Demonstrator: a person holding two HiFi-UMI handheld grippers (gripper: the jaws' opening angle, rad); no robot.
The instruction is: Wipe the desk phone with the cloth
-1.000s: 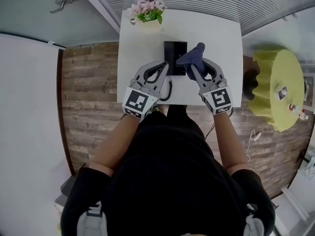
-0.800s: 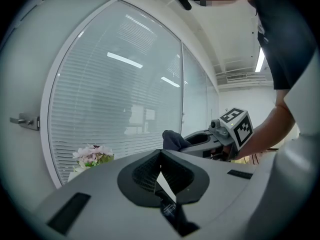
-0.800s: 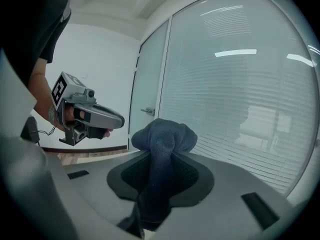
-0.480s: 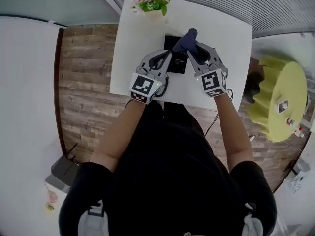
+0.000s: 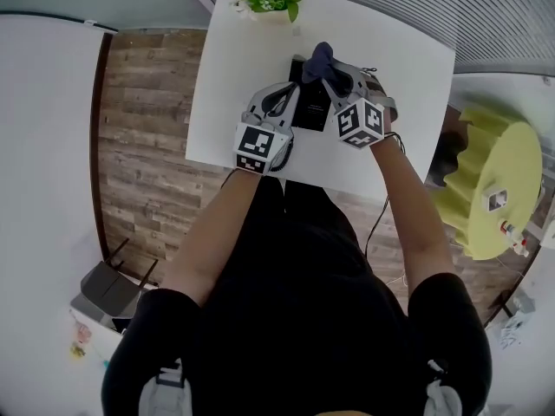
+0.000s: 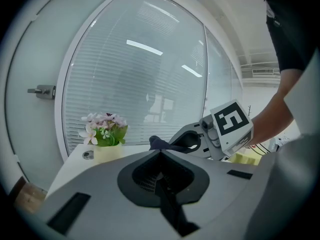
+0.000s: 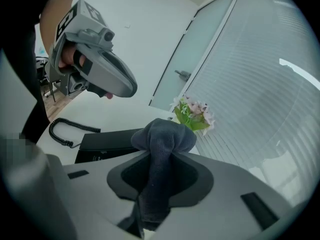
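With the right gripper clamped on the cloth over the far end of the phone and the left gripper closed empty beside it, wiping appears barely begun.

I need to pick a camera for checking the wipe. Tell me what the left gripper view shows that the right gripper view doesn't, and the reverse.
Only the left gripper view: that the left gripper has its jaws together on nothing, and the marker cube on the right gripper.
Only the right gripper view: the black desk phone, its coiled cord, and the cloth clamped between the right gripper's jaws.
Both: the flowers and the cloth's bunched end.
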